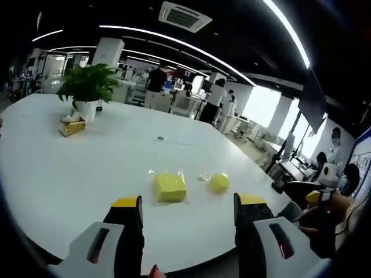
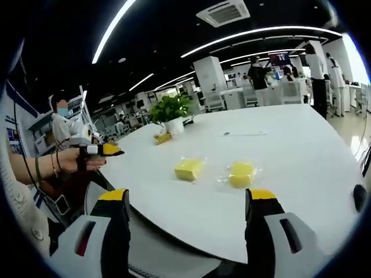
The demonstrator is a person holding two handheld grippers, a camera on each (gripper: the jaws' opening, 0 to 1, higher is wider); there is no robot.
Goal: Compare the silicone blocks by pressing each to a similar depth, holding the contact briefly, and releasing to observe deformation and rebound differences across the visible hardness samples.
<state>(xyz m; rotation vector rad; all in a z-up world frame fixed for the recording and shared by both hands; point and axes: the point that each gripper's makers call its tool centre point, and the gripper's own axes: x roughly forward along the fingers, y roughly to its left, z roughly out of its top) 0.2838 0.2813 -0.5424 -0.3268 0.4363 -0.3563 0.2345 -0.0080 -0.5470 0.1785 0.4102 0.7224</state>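
Your left hand-held gripper has its two yellow-tipped jaws wide apart and it holds nothing. It hovers at the near edge of the large white round counter. The square yellow silicone block in clear wrapping lies on the counter just beyond the jaws, a little left of the middle between them, not touching them. The smaller rounded yellow silicone block in clear wrapping lies near it on the right, apart from it, also ahead of the gap.

Your right hand-held gripper is also wide open and empty, at the counter's near edge. In the right gripper view the square block and the other block lie side by side ahead of the jaws, well apart from the tips.

In this view your left hand comes in from the left, off the counter, holding the other gripper.

Far on the counter stands a green plant in a white pot, with a small yellow packet beside it.
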